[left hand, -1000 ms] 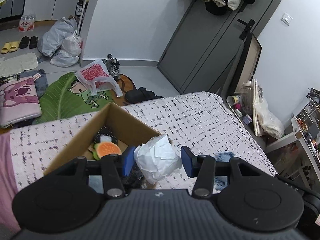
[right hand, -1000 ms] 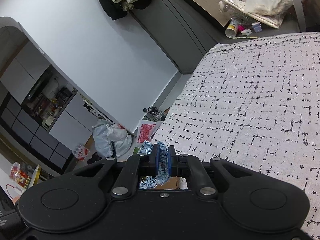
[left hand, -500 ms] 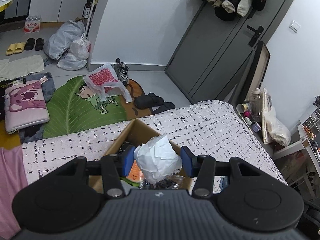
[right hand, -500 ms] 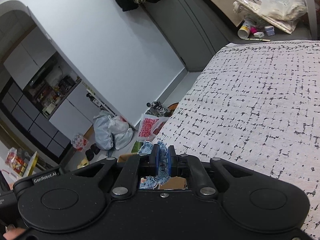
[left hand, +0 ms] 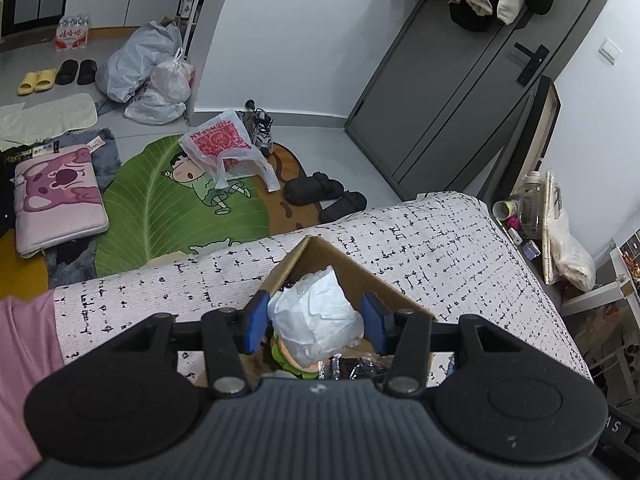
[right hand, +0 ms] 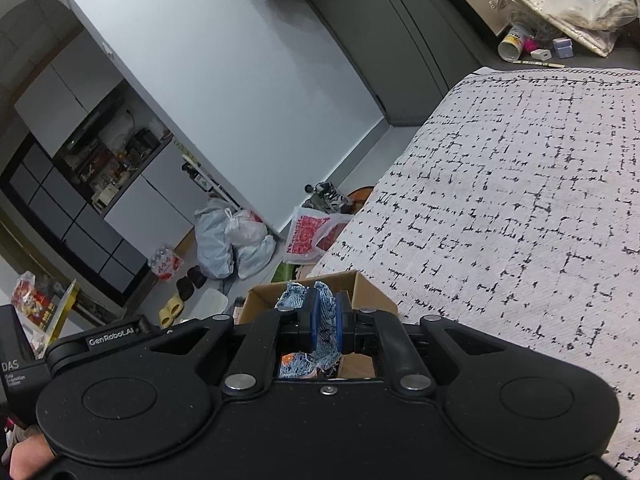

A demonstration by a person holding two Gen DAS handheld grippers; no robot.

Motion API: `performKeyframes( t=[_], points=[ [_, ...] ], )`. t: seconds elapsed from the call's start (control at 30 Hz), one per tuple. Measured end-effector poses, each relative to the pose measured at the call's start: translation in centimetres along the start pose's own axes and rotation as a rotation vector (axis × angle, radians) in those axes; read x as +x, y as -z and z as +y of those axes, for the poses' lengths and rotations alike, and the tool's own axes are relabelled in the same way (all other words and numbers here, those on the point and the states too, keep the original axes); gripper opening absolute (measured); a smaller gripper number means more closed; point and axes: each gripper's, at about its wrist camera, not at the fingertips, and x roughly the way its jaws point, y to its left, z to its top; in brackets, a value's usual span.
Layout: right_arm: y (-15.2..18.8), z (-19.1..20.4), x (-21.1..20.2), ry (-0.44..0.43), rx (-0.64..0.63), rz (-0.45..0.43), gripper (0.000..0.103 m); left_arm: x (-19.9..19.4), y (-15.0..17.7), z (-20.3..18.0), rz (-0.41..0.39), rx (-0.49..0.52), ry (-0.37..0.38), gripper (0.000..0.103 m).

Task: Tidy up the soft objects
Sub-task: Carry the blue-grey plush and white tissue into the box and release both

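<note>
A crumpled white packet [left hand: 318, 316] sits between the blue pads of my left gripper [left hand: 316, 322], which is shut on it. It hangs over an open cardboard box [left hand: 352, 268] on the bed. Inside the box lies an orange and green soft toy [left hand: 290, 360] and something black and shiny [left hand: 356, 368]. My right gripper [right hand: 325, 322] is shut on a scrap of blue denim cloth [right hand: 326, 312]. It is held above the same cardboard box [right hand: 374, 292], near the bed's edge.
The bed has a white cover with black dashes [left hand: 440, 248]. Beyond it on the floor lie a green leaf rug [left hand: 160, 204], a red-and-white plastic bag [left hand: 224, 148], black slippers [left hand: 320, 192] and a pink cushion [left hand: 56, 200]. A cluttered bedside stand [left hand: 536, 216] is at the right.
Both grippers have moved over the box, which now lies right under the fingers. The white packet and the denim scrap stay gripped.
</note>
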Motion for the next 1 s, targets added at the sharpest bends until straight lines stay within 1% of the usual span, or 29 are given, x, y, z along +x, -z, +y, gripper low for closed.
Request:
performKeyframes(
  t=[0.27,0.33,0.37,0.4,0.43,0.47,0.63,0.9,1.0],
  points=[
    [0.3,0.6,2.1,0.000,0.021,0.003,0.009,1.5,-0.7,0.6,0.039,-0.012,0.007,0.049],
    [0.3,0.7,2.6,-0.006,0.038,-0.002,0.014,1.7,-1.0,0.5,0.045,-0.005,0.010,0.049],
    [0.4,0.7,2.9,-0.010,0.038,-0.002,0.014,1.8,-1.1,0.5,0.047,-0.002,0.011,0.049],
    [0.4,0.7,3.3,0.000,0.034,0.003,0.017,1.9,-1.2,0.4,0.049,0.000,0.014,0.049],
    [0.4,0.7,3.6,0.022,0.030,0.014,0.026,2.1,-1.4,0.2,0.052,0.002,0.018,0.049],
    [0.5,0.5,3.8,0.034,0.034,0.020,0.028,2.3,-1.4,0.2,0.056,0.004,0.021,0.049],
    [0.5,-0.3,3.8,0.065,0.061,0.028,0.029,3.3,-1.5,-0.4,0.073,0.014,0.038,0.049],
    [0.4,-0.5,3.9,0.076,0.066,0.042,0.034,4.0,-1.4,-2.0,0.087,0.041,0.060,0.049],
    [0.2,-0.7,3.4,0.070,0.076,0.033,0.037,4.2,-1.4,-2.5,0.093,0.040,0.066,0.055]
  ],
)
